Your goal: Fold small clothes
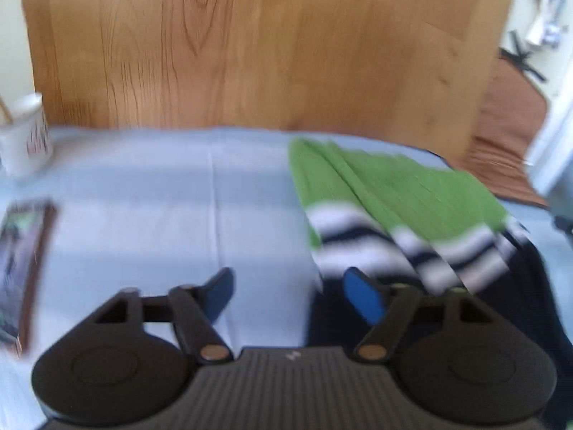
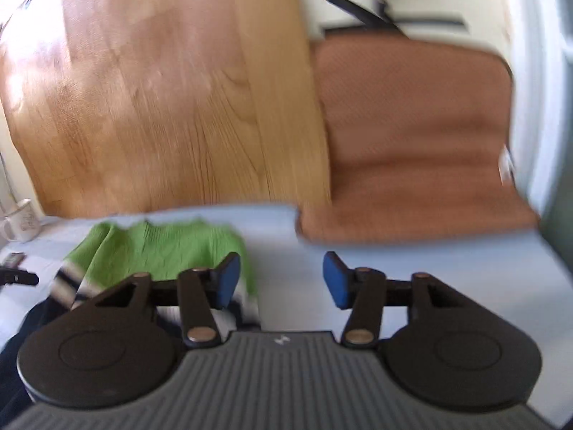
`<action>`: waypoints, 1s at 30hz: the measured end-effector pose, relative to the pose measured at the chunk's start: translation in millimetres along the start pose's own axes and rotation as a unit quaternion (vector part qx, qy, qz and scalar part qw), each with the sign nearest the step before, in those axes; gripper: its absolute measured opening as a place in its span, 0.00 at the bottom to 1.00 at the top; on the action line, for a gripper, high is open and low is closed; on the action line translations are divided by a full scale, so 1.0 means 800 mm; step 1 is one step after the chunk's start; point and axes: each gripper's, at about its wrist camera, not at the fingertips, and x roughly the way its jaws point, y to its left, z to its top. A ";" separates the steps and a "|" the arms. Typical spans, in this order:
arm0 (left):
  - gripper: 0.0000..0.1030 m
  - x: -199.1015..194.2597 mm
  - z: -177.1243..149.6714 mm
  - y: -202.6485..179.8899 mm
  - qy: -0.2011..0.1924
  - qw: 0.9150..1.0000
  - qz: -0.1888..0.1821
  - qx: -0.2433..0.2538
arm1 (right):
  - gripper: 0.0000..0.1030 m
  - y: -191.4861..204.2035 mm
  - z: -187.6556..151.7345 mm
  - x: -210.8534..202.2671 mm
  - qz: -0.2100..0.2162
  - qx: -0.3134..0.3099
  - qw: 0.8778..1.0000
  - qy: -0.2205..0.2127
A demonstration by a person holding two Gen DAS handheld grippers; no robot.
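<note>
Hovering over the garment [image 1: 390,193], left gripper [image 1: 290,294] and right gripper [image 2: 281,279] both gape wide, holding nothing.
Closing at lower centre could pinch the blue tablecloth [image 1: 161,197] too.

both views are motion-blurred; the garment [image 1: 394,193] runs hidden under each gripper's body.

A tall wooden board [image 1: 250,46] stands behind the pale blue cloth-covered bench [image 1: 143,186]. A brown cushioned chair [image 2: 412,136] sits beside it against a cream wall [image 2: 412,0].
</note>
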 end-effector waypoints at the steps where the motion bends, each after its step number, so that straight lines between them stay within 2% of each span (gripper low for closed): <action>1: 0.80 -0.009 -0.014 -0.001 -0.002 1.000 -0.012 0.004 | 0.64 -0.006 -0.013 -0.011 0.009 0.015 1.000 0.008; 3: 0.85 -0.025 -0.032 -0.012 -0.003 0.999 -0.031 0.020 | 0.68 -0.009 -0.037 -0.027 0.028 0.034 0.999 0.025; 5: 0.86 -0.033 -0.045 -0.025 -0.004 0.999 -0.035 0.039 | 0.71 -0.005 -0.060 -0.038 0.043 0.041 0.997 0.042; 7: 0.73 -0.035 -0.053 -0.043 -0.003 0.998 -0.020 0.063 | 0.71 0.004 -0.079 -0.041 0.055 0.043 0.996 0.063; 8: 0.45 -0.028 -0.052 -0.051 0.003 0.997 -0.010 0.078 | 0.67 0.012 -0.083 -0.036 0.060 0.037 0.995 0.074; 9: 0.14 -0.023 -0.057 -0.058 0.013 0.996 0.007 0.089 | 0.60 0.021 -0.093 -0.036 0.060 0.024 0.995 0.082; 10: 0.05 -0.023 -0.060 -0.064 0.017 0.995 0.030 0.095 | 0.35 0.033 -0.097 -0.039 0.046 -0.003 0.996 0.074; 11: 0.06 -0.025 -0.060 -0.065 0.014 0.994 0.041 0.097 | 0.09 0.045 -0.098 -0.040 0.031 -0.031 0.996 0.073; 14: 0.06 -0.051 -0.055 -0.052 -0.016 0.996 0.052 0.077 | 0.09 0.058 -0.082 -0.056 -0.001 -0.064 0.997 0.044; 16: 0.05 -0.074 -0.048 -0.032 -0.046 0.993 0.088 0.059 | 0.09 0.061 -0.066 -0.071 -0.062 -0.112 0.992 0.005; 17: 0.05 -0.085 -0.044 -0.020 -0.059 0.991 0.113 0.048 | 0.09 0.062 -0.056 -0.075 -0.101 -0.143 0.984 -0.015; 18: 0.05 -0.095 -0.039 -0.005 -0.070 0.987 0.140 0.036 | 0.09 0.062 -0.046 -0.076 -0.148 -0.181 0.972 -0.034; 19: 0.05 -0.105 -0.033 0.011 -0.080 0.982 0.169 0.024 | 0.10 0.059 -0.038 -0.071 -0.202 -0.224 0.952 -0.053; 20: 0.05 -0.112 -0.027 0.027 -0.095 0.973 0.210 0.015 | 0.11 0.052 -0.032 -0.062 -0.251 -0.258 0.931 -0.067; 21: 0.06 -0.117 -0.020 0.043 -0.110 0.961 0.253 0.006 | 0.11 0.039 -0.025 -0.048 -0.293 -0.270 0.915 -0.067; 22: 0.06 -0.118 -0.013 0.060 -0.114 0.952 0.285 -0.009 | 0.17 0.024 -0.016 -0.035 -0.321 -0.260 0.909 -0.052; 23: 0.07 -0.116 -0.008 0.078 -0.103 0.944 0.310 -0.033 | 0.20 0.011 -0.009 -0.027 -0.338 -0.234 0.911 -0.036; 24: 0.07 -0.112 -0.004 0.092 -0.088 0.938 0.331 -0.058 | 0.21 0.002 -0.005 -0.029 -0.335 -0.199 0.921 -0.030; 25: 0.07 -0.115 -0.007 0.102 -0.082 0.938 0.329 -0.078 | 0.22 -0.003 -0.006 -0.043 -0.301 -0.162 0.939 -0.034; 26: 0.08 -0.121 -0.015 0.105 -0.086 0.944 0.306 -0.087 | 0.28 -0.004 -0.011 -0.057 -0.250 -0.130 0.958 -0.043; 27: 0.10 -0.126 -0.025 0.103 -0.087 0.952 0.280 -0.087 | 0.32 -0.002 -0.019 -0.072 -0.202 -0.105 0.973 -0.047; 28: 0.12 -0.132 -0.038 0.096 -0.084 0.959 0.257 -0.083 | 0.33 0.002 -0.029 -0.085 -0.161 -0.084 0.982 -0.049; 30: 0.26 -0.144 -0.066 0.073 -0.079 0.977 0.187 -0.058 | 0.33 0.010 -0.054 -0.104 -0.067 -0.053 0.996 -0.036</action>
